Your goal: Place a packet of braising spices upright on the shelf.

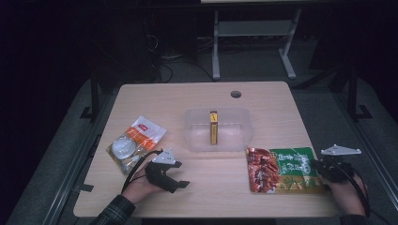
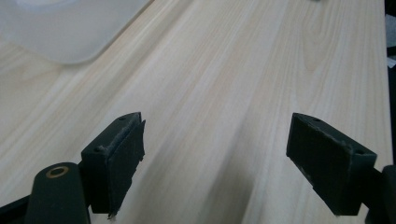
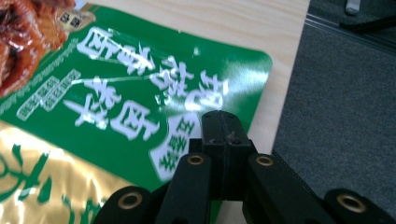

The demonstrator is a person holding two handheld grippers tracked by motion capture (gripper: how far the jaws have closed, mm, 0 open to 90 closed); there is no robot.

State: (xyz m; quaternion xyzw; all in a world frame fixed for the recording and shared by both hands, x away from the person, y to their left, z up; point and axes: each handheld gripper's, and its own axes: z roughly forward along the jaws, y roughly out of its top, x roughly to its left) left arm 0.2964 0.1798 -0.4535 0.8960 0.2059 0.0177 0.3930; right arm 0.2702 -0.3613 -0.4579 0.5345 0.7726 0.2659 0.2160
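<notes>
Pale wood-grain bench [image 1: 202,192], rounded corners, cable hole at far edge. Clear soft-walled plastic tub [image 1: 195,136] at centre, a slim yellow box [image 1: 213,127] lying in it. Glossy flat food pouch [image 1: 281,169], green and gold with a red meat photo, lies at near right; its right edge is pinched in the right tool [image 3: 224,135], jaws clenched together on the film. Crinkly orange-white packet [image 1: 136,143] sits at left. Left tool [image 2: 217,163] released, black padded jaws wide apart over bare wood, near left.
</notes>
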